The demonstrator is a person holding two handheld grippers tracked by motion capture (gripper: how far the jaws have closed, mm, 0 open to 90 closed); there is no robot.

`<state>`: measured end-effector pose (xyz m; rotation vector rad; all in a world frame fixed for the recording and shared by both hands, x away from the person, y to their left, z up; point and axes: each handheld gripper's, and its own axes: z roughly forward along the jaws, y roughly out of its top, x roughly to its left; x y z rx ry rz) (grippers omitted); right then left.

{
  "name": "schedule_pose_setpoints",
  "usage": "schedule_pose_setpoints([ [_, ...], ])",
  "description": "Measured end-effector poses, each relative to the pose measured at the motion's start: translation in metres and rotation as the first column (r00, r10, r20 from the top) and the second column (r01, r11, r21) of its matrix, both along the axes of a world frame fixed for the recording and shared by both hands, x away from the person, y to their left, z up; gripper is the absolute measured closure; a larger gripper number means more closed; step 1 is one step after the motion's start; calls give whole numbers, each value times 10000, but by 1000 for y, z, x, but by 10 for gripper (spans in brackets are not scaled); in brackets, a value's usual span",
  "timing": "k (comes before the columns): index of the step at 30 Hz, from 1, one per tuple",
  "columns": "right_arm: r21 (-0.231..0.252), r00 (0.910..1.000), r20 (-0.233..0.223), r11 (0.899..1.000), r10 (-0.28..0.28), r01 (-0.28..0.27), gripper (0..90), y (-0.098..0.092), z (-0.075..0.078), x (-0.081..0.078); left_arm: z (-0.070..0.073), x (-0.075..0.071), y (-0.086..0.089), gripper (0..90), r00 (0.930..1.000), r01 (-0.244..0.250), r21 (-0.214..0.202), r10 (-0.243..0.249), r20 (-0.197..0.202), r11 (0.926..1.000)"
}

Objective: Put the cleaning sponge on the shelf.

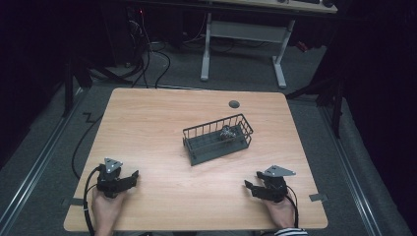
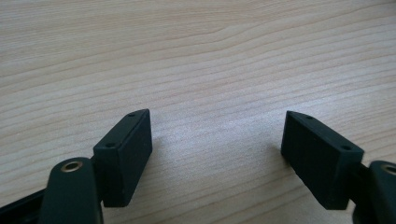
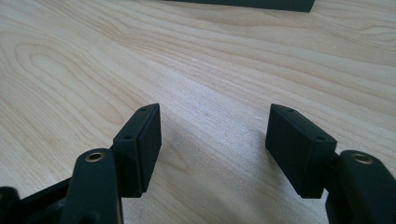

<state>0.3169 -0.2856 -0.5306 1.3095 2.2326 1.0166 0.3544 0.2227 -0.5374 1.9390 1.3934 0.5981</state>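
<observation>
High view shows the wire basket [image 1: 218, 138], a small object inside, lying forward of both grippers, long axis slanted. Right gripper [image 1: 252, 186] sits nearer than left gripper [image 1: 132, 176]. Both sets of fingers [image 3: 140, 149] stand wide apart on the table [image 1: 147, 118], holding nothing.

Table [image 1: 157, 128]: pale wood, fine streaked grain, one darker wavy band in the left gripper view, oval swirls in the right gripper view. Small round dark grey cap [image 1: 234, 103] set near its far edge.
Wire basket [image 1: 196, 140]: dark grey, bars and base alike. Object inside [image 1: 226, 132]: mottled grey and black, too small to tell more.
Left gripper [image 1: 132, 175] and right gripper [image 1: 248, 185]: black, each topped with a light grey plate; brass-coloured eyelets at the jaw pivots.
Sleeve [image 1: 287, 232]: black-and-white stripes.
Floor [image 1: 373, 162]: grey.
</observation>
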Motion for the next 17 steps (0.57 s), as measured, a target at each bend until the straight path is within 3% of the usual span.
schedule_pose_setpoints([
  [4, -711, 9996, 259, 9974, 125, -107, 343, 7, -1, -2, 0, 0, 0, 252, 10000, 2, 5, -2, 1, 10000],
  [17, -710, 9997, 233, 9975, 59, -42, 335, 8, -1, -1, 0, 0, 0, 250, 10000, 25, 15, -25, 9, 10000],
])
